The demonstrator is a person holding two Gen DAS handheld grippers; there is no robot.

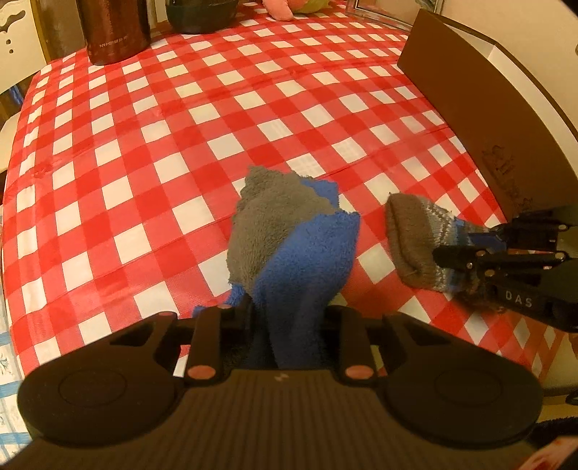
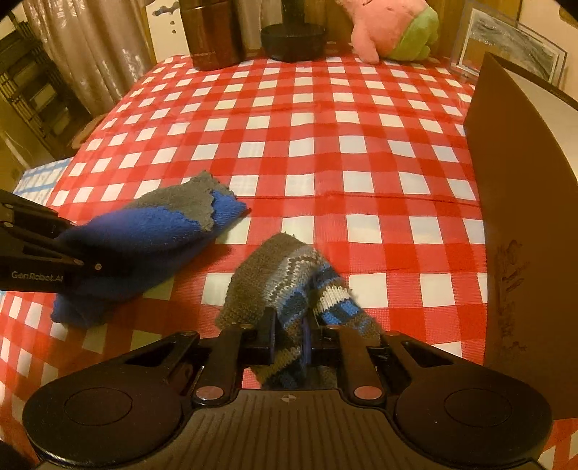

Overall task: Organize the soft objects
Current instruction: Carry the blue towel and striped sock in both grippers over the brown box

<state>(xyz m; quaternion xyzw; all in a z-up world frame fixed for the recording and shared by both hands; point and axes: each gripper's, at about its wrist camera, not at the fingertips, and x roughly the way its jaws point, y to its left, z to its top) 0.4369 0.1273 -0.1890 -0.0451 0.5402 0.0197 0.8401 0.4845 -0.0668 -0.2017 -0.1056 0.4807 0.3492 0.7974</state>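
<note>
A fluffy blue and grey sock [image 1: 289, 235] lies on the red-checked tablecloth [image 1: 180, 126], and my left gripper [image 1: 289, 314] is shut on its near blue end. To its right lies a knitted sock [image 1: 412, 235] with a brown toe and grey, white and blue stripes. My right gripper [image 1: 466, 253] comes in from the right edge and pinches its striped part. In the right wrist view the striped sock [image 2: 274, 282] runs between the pads of my right gripper [image 2: 290, 340]. The blue sock [image 2: 162, 224] lies left of it, held by the left gripper [image 2: 83, 265].
A tall brown cardboard box [image 2: 523, 217] stands along the table's right side. At the far edge are a dark bottle [image 2: 213, 32], a black bowl [image 2: 292, 43], a pink and green plush toy [image 2: 390, 25] and a clear picture frame [image 2: 505, 47].
</note>
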